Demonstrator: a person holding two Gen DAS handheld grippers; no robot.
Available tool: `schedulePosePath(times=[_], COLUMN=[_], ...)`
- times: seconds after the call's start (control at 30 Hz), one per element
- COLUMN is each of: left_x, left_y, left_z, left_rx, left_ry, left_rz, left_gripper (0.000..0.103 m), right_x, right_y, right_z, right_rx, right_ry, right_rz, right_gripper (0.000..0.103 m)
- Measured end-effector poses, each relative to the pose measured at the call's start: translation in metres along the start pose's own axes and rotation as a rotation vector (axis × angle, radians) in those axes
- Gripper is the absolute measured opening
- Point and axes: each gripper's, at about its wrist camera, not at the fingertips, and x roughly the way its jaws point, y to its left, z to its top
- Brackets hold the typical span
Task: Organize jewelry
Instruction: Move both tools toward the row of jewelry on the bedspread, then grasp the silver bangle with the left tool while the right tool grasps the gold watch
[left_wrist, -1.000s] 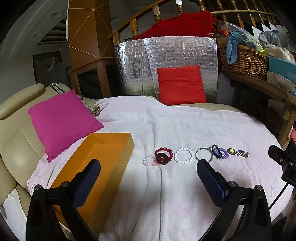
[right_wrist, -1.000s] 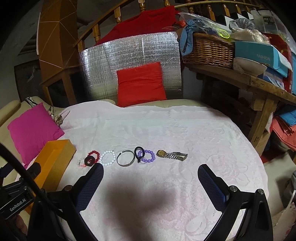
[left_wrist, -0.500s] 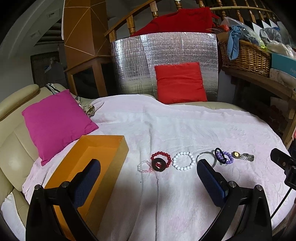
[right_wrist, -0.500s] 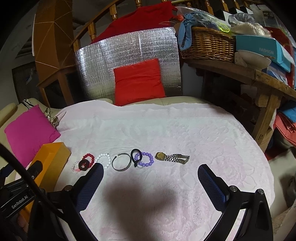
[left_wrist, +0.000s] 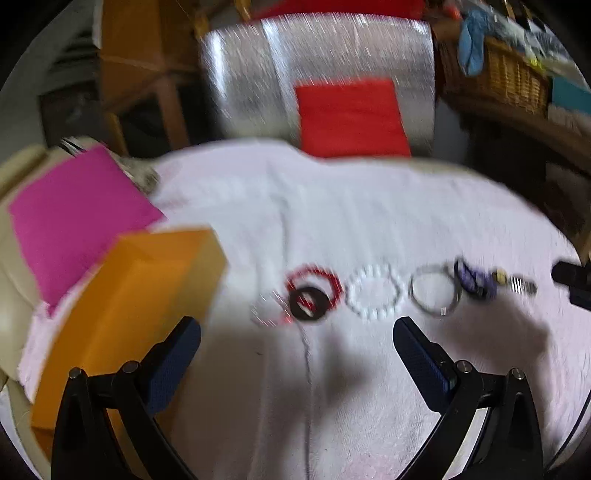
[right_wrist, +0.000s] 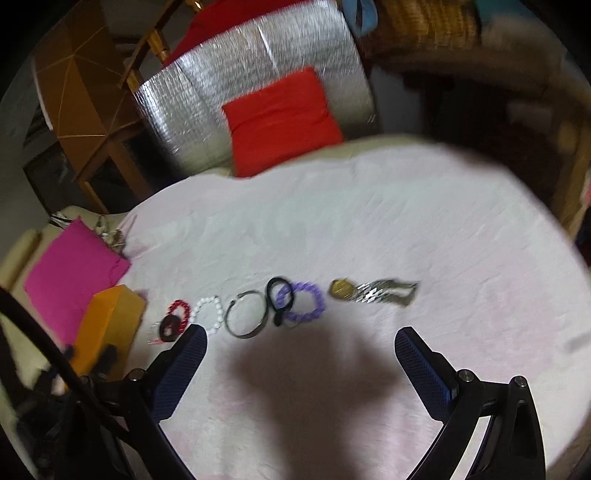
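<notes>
A row of jewelry lies on the white cloth (right_wrist: 369, 221): a red bead bracelet (left_wrist: 314, 284) with a black ring (left_wrist: 308, 304), a white bead bracelet (left_wrist: 373, 291), a silver bangle (right_wrist: 245, 314), a black loop (right_wrist: 277, 295), a purple bead bracelet (right_wrist: 303, 302) and a gold watch (right_wrist: 369, 291). An open orange box (left_wrist: 122, 317) stands at the left. My left gripper (left_wrist: 295, 365) is open and empty, just short of the red and white bracelets. My right gripper (right_wrist: 299, 373) is open and empty, just short of the purple bracelet and watch.
A pink cushion (left_wrist: 74, 221) lies behind the box on a beige sofa. A red cushion (left_wrist: 351, 118) leans on a silver foil panel (left_wrist: 317, 74) at the back. A wicker basket (left_wrist: 513, 81) sits on a wooden shelf at the right.
Both grippers have moved forward and down toward the jewelry row, which now looks larger and nearer. Both views are blurred by the motion. The jaws stay open.
</notes>
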Motion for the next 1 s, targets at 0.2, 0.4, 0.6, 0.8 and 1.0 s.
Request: schedulePosePath(times=[0.2, 0.4, 0.6, 0.8, 1.0], left_x=[0.028, 0.038, 0.056, 0.061, 0.062], left_y=[-0.011, -0.013, -0.019, -0.027, -0.034], left_z=[0.005, 0.010, 0.016, 0.018, 0.018], left_rx=[0.037, 0.052, 0.090, 0.110, 0.140], left_ry=[0.074, 0.097, 0.100, 0.095, 0.098], left_rz=[-0.061, -0.073, -0.071, -0.080, -0.111], left_gripper=[0.103, 0.103, 0.103, 0.100, 0.065], right_x=[0.052, 0.081, 0.101, 0.127, 0.128], right_y=[-0.008, -0.007, -0.009, -0.011, -0.013], right_z=[0.014, 0.023, 0.035, 0.038, 0.040], right_rx=[0.092, 0.159, 0.178, 0.180, 0.176], right_ry=[0.137, 0.187, 0.199, 0.221, 0.213], right_rz=[0.131, 0.195, 0.151, 0.110, 0.102], right_gripper=[0.084, 0.079, 0.073, 0.048, 0.014])
